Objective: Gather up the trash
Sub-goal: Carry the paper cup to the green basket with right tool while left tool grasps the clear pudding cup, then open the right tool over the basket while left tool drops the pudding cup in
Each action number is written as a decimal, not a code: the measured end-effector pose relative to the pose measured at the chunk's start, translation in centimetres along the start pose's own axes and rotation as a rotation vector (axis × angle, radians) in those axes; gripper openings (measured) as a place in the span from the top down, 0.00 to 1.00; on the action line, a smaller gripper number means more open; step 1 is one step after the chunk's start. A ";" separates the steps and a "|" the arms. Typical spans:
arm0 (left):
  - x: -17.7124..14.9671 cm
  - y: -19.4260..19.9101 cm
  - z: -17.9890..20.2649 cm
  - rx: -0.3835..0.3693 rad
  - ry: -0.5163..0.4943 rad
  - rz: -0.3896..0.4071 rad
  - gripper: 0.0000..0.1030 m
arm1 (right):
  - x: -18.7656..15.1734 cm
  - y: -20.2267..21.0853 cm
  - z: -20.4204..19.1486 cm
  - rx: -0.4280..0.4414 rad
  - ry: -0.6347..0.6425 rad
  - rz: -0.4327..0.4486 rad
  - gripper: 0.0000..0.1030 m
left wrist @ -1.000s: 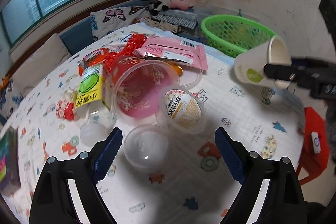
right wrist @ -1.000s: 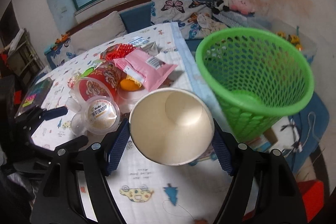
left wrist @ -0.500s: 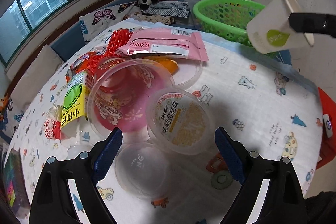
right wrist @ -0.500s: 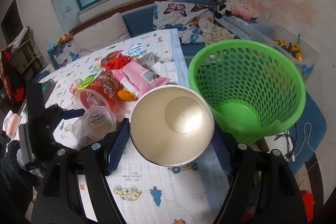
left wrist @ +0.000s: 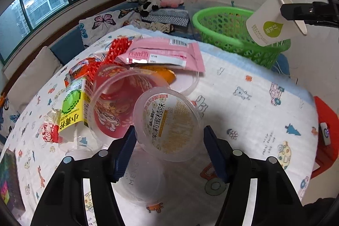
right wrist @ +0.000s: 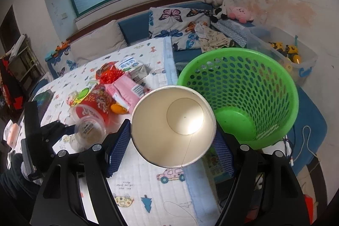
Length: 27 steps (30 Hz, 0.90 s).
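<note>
My right gripper (right wrist: 171, 142) is shut on a white paper cup (right wrist: 173, 128), held in the air beside the green mesh basket (right wrist: 243, 96); the cup (left wrist: 271, 20) and basket (left wrist: 233, 33) also show in the left wrist view. My left gripper (left wrist: 168, 150) is open, its jaws on either side of a clear plastic jelly cup with a yellow label (left wrist: 169, 124); contact is unclear. The jelly cup (right wrist: 90, 127) lies on the patterned tablecloth (left wrist: 254, 111) among other trash.
A red-printed clear tub (left wrist: 118, 99), a pink wrapper (left wrist: 165, 54), a yellow-green carton (left wrist: 72, 107), red shredded plastic (left wrist: 114, 50) and a clear lid (left wrist: 142, 179) lie nearby. A red stool (left wrist: 324, 132) stands at the right. A sofa with cushions (right wrist: 169, 20) lies behind.
My left gripper has moved forward, so the jelly cup now sits between its jaws. My right gripper has carried the paper cup higher and closer to the basket.
</note>
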<state>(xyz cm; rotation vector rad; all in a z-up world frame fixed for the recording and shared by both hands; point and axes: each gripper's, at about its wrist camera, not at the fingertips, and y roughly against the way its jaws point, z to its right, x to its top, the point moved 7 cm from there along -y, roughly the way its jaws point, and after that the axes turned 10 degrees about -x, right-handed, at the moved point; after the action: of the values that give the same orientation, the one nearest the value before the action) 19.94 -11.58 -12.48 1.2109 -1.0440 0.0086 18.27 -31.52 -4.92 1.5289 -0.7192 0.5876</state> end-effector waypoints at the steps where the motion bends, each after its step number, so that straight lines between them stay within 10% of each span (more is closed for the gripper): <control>1: 0.1 0.3 0.0 -0.008 0.005 0.007 0.39 | 0.2 0.0 0.2 -0.003 -0.003 0.002 0.28; 27: 8.6 2.9 3.8 -0.218 0.134 0.117 0.39 | 1.1 -8.1 9.5 -0.096 -0.147 -0.133 0.26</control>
<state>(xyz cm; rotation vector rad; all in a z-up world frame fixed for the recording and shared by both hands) 20.86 -17.58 -4.77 0.9382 -0.9706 0.0647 24.49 -40.94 -10.36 1.5279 -0.7406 0.3391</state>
